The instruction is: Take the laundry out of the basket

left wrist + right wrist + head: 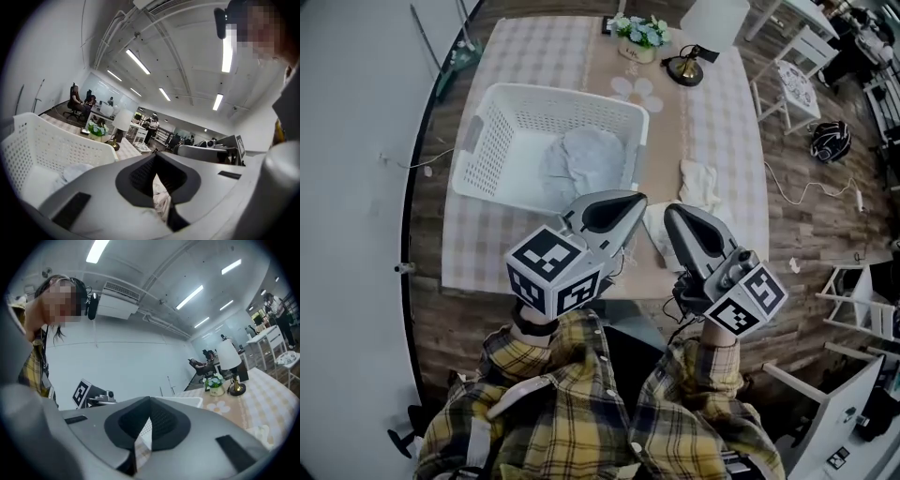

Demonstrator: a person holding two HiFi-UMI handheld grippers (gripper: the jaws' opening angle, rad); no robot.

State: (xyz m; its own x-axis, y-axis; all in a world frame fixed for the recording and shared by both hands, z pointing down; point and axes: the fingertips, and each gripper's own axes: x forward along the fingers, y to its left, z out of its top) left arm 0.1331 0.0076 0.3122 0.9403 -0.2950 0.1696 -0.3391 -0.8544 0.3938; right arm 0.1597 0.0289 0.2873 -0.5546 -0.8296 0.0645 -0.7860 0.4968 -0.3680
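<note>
Both tongs closed at the table's near edge

The left gripper (630,202) is clamped on a crumpled white cloth (654,231) at lower centre of the head view. The right gripper (672,214), just beside it, has its jaws together (a pale gridded strip shows in the slit; I cannot tell if it is pinched). A bundled grey cloth (581,157) lies inside the white perforated plastic laundry basket (502,94), left of centre on the checked-cloth table (534,47).
</note>
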